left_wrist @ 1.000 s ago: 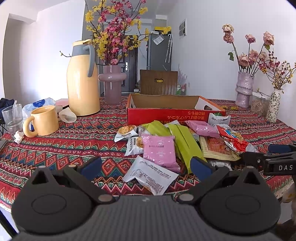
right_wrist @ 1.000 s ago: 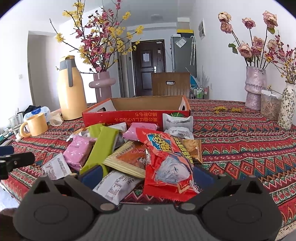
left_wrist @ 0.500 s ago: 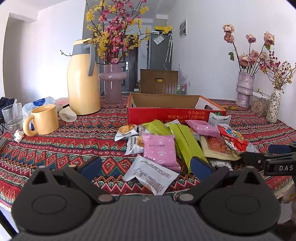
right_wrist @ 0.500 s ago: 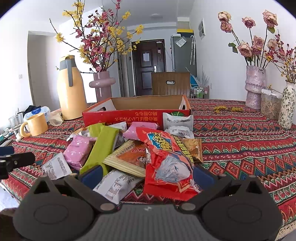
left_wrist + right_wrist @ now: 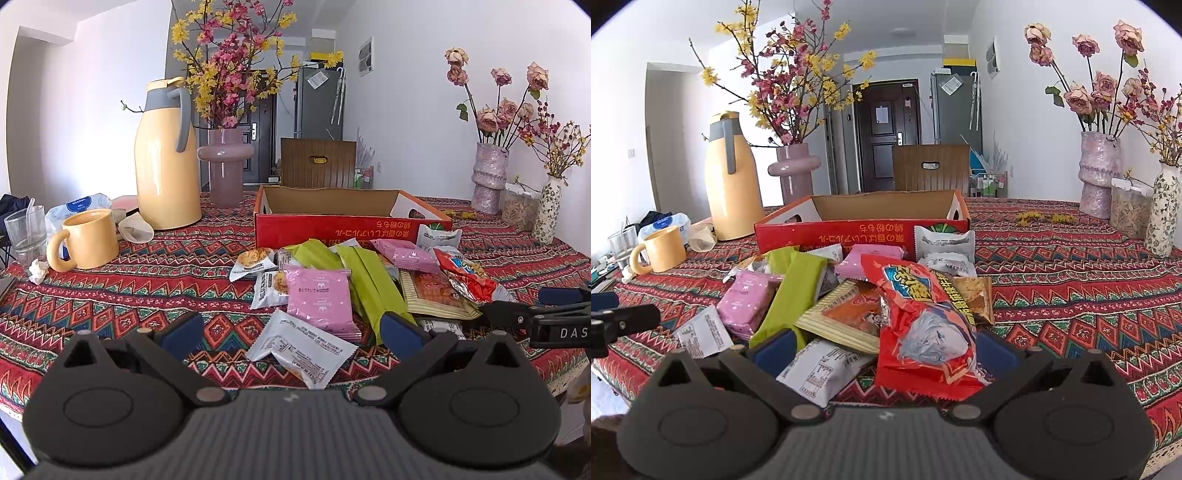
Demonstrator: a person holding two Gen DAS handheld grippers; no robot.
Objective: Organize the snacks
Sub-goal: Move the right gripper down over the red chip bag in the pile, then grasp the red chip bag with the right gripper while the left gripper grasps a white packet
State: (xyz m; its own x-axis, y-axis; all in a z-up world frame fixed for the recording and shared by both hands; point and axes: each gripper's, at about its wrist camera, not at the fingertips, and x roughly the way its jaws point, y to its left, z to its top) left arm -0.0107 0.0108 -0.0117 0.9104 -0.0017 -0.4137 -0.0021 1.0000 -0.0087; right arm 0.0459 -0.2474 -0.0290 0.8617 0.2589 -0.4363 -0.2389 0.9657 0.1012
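- Red cardboard box (image 5: pixel 351 232) sits open at centre frame on the patterned desk (image 5: pixel 147 280).
- Snack packets (image 5: pixel 332 288) lie heaped just in front of it, outside.
- Left tool (image 5: pixel 291 330) gapes wide over a white packet (image 5: pixel 301 349), gripping nothing.
- Right tool (image 5: pixel 884 349) gapes wide around a red chip bag (image 5: pixel 923 325), unclamped.

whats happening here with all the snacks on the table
A person holds a gripper in each hand over a pile of snack packets lying on the patterned tablecloth. The left gripper and right gripper are both open and hold nothing. The red cardboard box behind the pile looks empty.
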